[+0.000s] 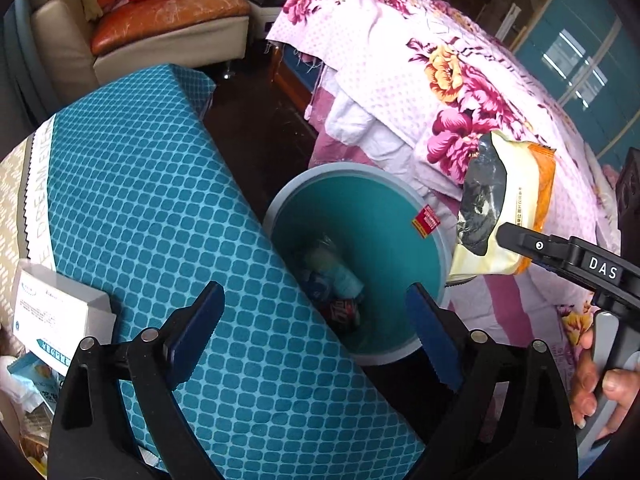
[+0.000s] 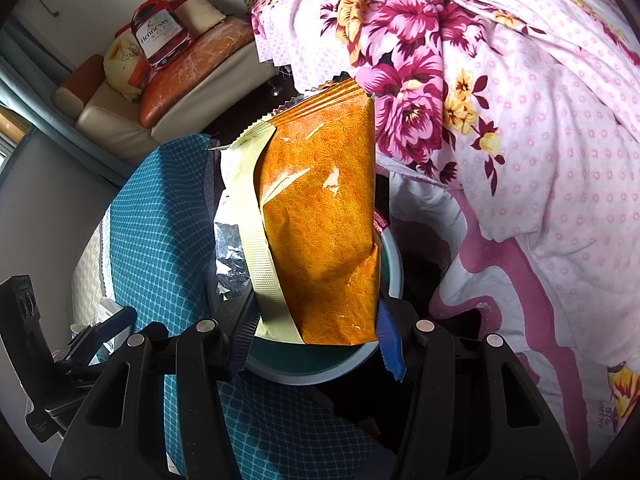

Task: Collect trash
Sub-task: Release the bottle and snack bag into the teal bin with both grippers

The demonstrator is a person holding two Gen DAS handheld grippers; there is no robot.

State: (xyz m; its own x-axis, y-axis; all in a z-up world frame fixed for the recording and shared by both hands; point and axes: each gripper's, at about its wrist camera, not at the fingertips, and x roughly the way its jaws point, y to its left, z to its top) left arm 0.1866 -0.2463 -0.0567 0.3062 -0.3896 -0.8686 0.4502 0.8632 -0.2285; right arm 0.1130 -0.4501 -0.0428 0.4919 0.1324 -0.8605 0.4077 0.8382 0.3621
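Note:
A round bin with a teal inside and a grey-blue rim stands on the floor between the table and the bed. Several pieces of crumpled trash lie at its bottom. My left gripper hangs open above the bin's near side with nothing between its fingers. My right gripper is shut on an orange and cream snack bag, held over the bin's rim. In the left wrist view that bag hangs just right of the bin, clamped by the right gripper.
A table under a teal checked cloth touches the bin's left side, with a white box at its near corner. A bed with a floral quilt is on the right. A sofa stands behind. A hand holds the right gripper's handle.

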